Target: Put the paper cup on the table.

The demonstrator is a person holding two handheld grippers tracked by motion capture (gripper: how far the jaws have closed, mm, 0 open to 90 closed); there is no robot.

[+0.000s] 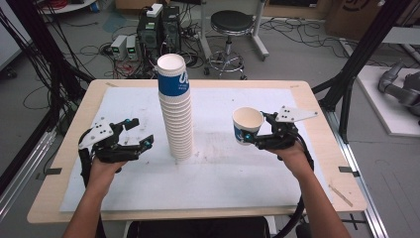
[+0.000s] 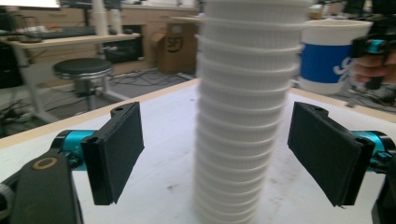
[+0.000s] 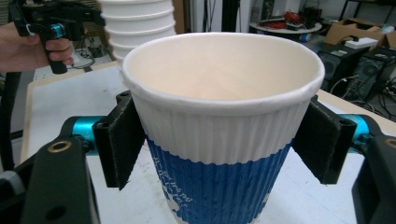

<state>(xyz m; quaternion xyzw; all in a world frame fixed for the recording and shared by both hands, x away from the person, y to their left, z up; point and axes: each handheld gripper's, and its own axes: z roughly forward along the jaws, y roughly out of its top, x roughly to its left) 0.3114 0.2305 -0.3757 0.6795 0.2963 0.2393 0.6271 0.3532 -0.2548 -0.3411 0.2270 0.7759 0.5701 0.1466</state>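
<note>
One paper cup [image 1: 247, 125] is off the stack of cups [image 1: 176, 111] and held up in the air to the right of it, so the step in hand looks like unstacking or restacking. The right tool [image 1: 257, 135] has its jaws closed on the cup's ribbed wall, just below the rim. The left tool [image 1: 139, 134] stands wide open with the stack's lower part between its jaws, touching nothing; next it likely needs to close there to steady the stack on the desk [image 1: 237, 178].
</note>
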